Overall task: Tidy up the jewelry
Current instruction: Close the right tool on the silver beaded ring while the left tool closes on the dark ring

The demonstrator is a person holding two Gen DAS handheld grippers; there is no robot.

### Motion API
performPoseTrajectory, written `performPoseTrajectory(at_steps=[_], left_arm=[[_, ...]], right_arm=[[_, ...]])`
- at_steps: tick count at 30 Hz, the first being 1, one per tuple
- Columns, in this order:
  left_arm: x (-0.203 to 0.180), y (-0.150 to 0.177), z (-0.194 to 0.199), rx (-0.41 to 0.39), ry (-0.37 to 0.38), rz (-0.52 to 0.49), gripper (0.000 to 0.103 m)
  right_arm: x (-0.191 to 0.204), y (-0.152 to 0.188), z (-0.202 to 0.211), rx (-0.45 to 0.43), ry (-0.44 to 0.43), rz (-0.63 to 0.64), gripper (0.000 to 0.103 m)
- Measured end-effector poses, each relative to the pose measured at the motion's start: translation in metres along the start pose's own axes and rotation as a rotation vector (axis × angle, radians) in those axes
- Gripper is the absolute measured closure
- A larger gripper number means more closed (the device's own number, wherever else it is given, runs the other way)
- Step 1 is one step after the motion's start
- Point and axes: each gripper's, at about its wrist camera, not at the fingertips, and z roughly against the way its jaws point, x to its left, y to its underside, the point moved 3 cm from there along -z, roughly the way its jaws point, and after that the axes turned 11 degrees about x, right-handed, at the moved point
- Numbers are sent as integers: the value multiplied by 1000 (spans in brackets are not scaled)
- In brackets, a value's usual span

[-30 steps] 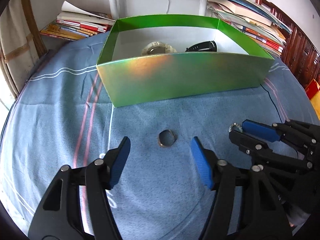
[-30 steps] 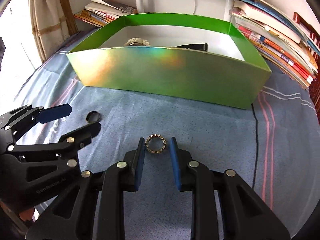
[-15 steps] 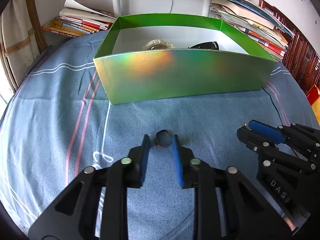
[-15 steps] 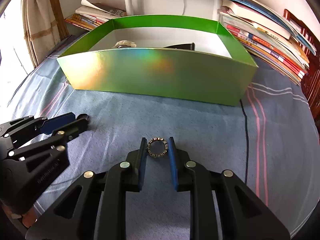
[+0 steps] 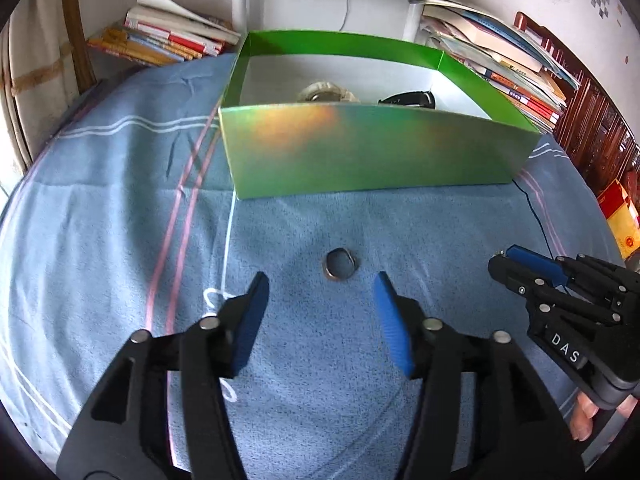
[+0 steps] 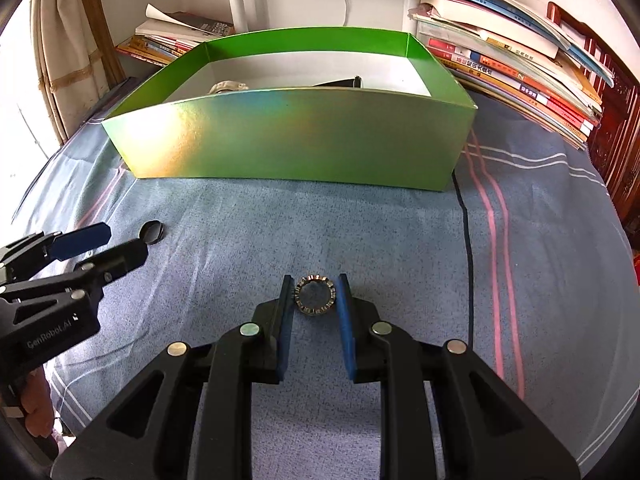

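A dark metal ring (image 5: 341,269) lies on the blue cloth just ahead of my left gripper (image 5: 320,304), which is open and empty. It also shows in the right wrist view (image 6: 153,232) beside the left gripper (image 6: 100,246). My right gripper (image 6: 314,294) is shut on a studded ring (image 6: 314,295), held between its blue pads just above the cloth. The right gripper shows in the left wrist view (image 5: 506,262). The green box (image 5: 372,156) stands behind, with a pale bracelet (image 5: 328,92) and a black item (image 5: 408,100) inside.
The green box (image 6: 296,136) spans the far half of the cloth. Stacks of books (image 6: 512,64) lie behind it on the right and more (image 5: 160,40) on the left. A thin black cable (image 6: 466,248) runs across the cloth on the right.
My left gripper had closed around the dark ring half a second ago; now it is open again and the ring lies on the cloth. The right gripper keeps its hold on the studded ring.
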Motion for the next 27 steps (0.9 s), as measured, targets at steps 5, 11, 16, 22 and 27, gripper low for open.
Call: performPoseTrajectory(at_steps=[5,11,16,22,27], left_arm=[[-11,-6,-3,-12,-25,-24,48],[-23,-14,-11,-16,-79,-29,58],[-23,-14,-18,-13,-91,-37,58],[-21,-13,-18,-25,-77,-41,70],[-21,-10,-16,-25,-66,-46,83]], right_arm=[[1,-2,-1,-8,16,3,82],[-2,-3,-1,-17,24,1,81],[-2,-6,-2,-18,27,-6,79],[-2,-7,-2,-25,29,-11,79],[0,-6,-2,-29,28,-11,82]])
